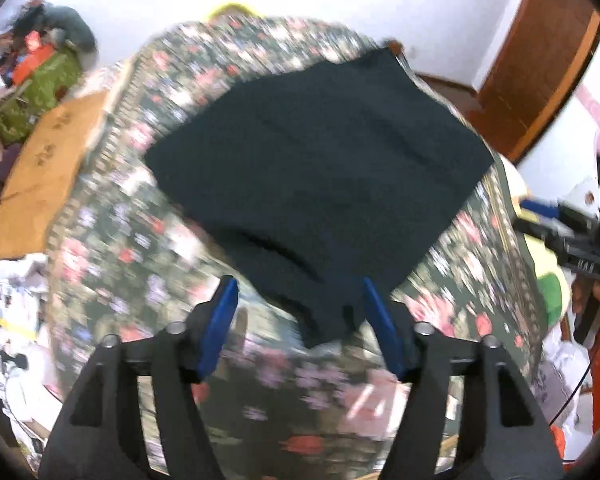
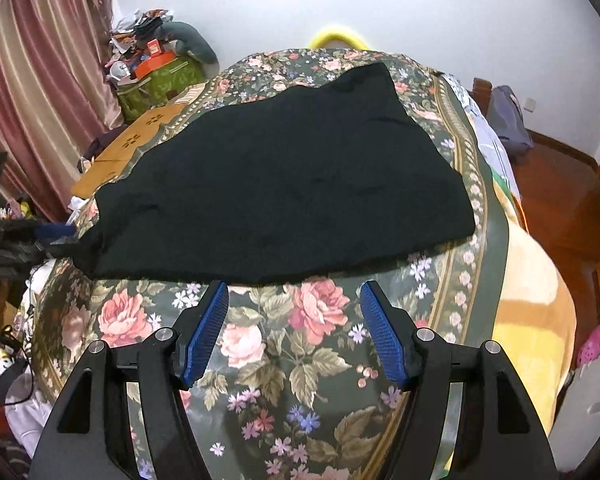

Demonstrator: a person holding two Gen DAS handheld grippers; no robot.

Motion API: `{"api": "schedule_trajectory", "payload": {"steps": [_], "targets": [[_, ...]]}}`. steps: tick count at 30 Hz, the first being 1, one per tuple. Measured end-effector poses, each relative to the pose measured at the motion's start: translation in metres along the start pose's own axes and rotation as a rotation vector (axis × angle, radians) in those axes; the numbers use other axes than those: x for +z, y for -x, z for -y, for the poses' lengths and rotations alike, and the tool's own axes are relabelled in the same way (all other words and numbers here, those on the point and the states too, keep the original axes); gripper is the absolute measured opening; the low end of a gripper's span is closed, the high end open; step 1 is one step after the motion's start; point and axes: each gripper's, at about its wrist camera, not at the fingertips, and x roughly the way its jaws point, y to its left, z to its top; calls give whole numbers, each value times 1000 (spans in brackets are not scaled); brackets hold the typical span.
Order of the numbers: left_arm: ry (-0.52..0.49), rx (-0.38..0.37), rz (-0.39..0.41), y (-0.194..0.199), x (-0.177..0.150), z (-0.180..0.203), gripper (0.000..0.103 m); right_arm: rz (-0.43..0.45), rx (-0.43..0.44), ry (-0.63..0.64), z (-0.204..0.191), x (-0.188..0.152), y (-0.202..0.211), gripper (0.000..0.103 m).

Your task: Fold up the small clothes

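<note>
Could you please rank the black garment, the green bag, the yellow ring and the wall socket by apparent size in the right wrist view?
1. Black garment, by far the largest.
2. Green bag.
3. Yellow ring, only partly visible behind the bed.
4. Wall socket, smallest.
The last three sit farther off, so true sizes stay unsure.

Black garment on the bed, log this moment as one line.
black garment: spread flat on floral bedspread | left gripper: open, at near corner | right gripper: open, short of near edge
</note>
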Motion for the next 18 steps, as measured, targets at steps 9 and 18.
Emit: {"api": "schedule_trajectory", "payload": {"steps": [9, 18], "targets": [[113, 97, 14, -33, 65, -110, 85, -30, 8, -77, 7, -1, -24, 68], [315, -31, -127, -134, 95, -163, 84, -91, 36, -94, -4, 1, -55, 68]]}}
